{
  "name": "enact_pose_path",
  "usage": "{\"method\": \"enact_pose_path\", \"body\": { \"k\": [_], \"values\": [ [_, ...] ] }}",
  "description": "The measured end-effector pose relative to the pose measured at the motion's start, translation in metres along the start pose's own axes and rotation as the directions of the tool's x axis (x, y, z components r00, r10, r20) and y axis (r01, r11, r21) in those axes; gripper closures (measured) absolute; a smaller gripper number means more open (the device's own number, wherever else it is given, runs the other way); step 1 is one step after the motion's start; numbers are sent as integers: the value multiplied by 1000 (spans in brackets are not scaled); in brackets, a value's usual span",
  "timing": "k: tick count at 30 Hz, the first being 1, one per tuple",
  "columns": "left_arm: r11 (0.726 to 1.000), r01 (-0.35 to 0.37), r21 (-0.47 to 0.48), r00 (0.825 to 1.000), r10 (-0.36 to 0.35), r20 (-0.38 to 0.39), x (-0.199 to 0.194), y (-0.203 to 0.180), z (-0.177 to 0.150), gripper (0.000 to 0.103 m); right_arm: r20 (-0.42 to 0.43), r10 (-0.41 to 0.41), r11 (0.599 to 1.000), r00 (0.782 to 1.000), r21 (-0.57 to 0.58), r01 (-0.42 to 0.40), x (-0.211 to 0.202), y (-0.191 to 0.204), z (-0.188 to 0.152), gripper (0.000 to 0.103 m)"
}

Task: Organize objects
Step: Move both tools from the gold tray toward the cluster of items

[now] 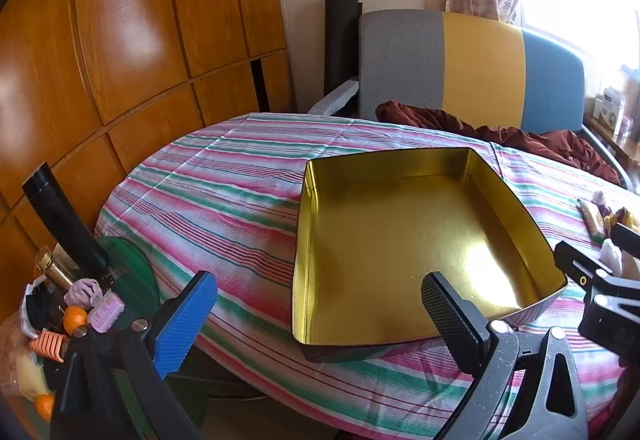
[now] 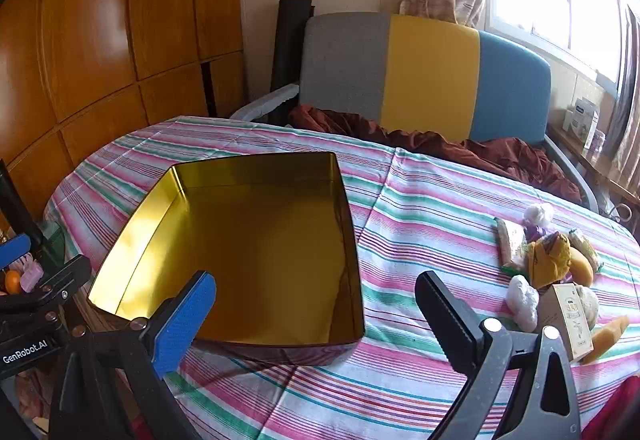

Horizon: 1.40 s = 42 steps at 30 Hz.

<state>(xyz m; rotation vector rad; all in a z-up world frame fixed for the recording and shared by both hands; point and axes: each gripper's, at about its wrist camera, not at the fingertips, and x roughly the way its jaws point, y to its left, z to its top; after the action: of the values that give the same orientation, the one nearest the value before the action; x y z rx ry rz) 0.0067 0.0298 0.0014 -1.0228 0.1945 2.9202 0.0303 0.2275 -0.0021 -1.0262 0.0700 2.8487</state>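
An empty gold-lined tin box (image 1: 400, 232) lies open on the striped tablecloth (image 1: 224, 192). My left gripper (image 1: 320, 292) hovers over the tin's near edge, open, with nothing between its blue and black fingers. In the right wrist view the same tin (image 2: 260, 232) sits at centre left. My right gripper (image 2: 316, 288) stands open above its near right corner, holding nothing. A pile of small items (image 2: 548, 264) lies on the cloth to the right: a yellow pouch, a white lump (image 2: 522, 300), a small carton (image 2: 570, 320) and a flat packet (image 2: 510, 244).
Off the table's left edge sits clutter: a black tube (image 1: 64, 224), oranges (image 1: 74, 318) and pink rollers (image 1: 106, 310). Behind the table stands a grey, yellow and blue chair (image 1: 480, 68) with maroon cloth (image 1: 520, 136). A wooden wardrobe (image 1: 120, 40) lines the left.
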Motion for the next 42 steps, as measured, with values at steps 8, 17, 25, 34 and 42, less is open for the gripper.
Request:
{"method": "enact_pose_path", "body": {
  "k": [8, 17, 25, 34, 42],
  "values": [
    [999, 27, 38, 1000, -27, -8, -2, -11, -2, 0, 1, -41, 998, 999, 54, 41, -7, -30, -3, 1],
    [974, 212, 86, 976, -207, -61, -2, -31, -7, 0, 13, -115, 980, 993, 165, 111, -23, -90, -2, 1],
    [915, 353, 195, 930, -321, -178, 6, -75, -16, 0, -12, -207, 916, 978, 348, 199, -54, -198, -7, 1],
    [817, 541, 198, 830, -481, -281, 12, -131, -11, 0, -80, -211, 740, 974, 638, 213, -85, -329, -47, 1],
    [613, 716, 336, 698, -639, -321, -5, -213, -16, 0, -48, -110, 623, 993, 775, 107, -83, -364, -85, 1]
  ]
}}
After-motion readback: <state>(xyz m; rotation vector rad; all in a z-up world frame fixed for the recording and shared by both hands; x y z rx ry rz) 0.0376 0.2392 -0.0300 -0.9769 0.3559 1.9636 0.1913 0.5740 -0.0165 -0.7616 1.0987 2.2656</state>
